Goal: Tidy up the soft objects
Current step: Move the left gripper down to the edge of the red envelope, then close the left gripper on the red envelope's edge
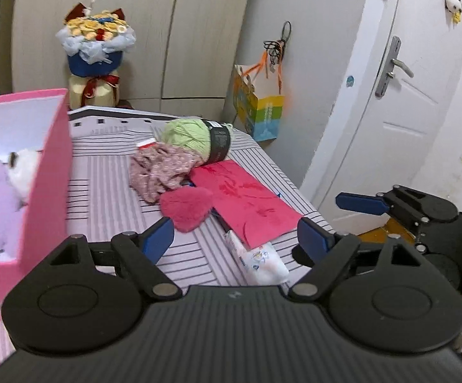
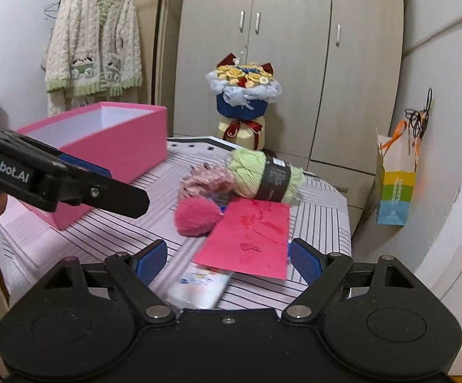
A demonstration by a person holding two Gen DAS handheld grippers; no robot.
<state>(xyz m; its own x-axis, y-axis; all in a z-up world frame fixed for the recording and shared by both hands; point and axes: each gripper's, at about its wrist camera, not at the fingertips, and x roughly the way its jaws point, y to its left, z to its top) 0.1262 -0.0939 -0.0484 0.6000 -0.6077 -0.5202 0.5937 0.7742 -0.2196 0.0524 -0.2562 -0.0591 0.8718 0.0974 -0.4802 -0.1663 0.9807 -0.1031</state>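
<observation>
On striped table (image 1: 109, 191), pink box (image 1: 52, 172) set leftward as bin; pompom (image 1: 187, 207), yarn (image 1: 189, 134) left unsorted; left gripper (image 1: 235, 237), right gripper (image 2: 227, 257) both held wide open, empty.

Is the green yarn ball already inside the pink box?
No, the green yarn ball lies on the striped table, apart from the pink box.

A home bedroom: wardrobe (image 2: 291, 63), hung fleece cardigan (image 2: 93, 41), striped bedsheet (image 2: 103, 233), white door (image 1: 400, 102).
</observation>
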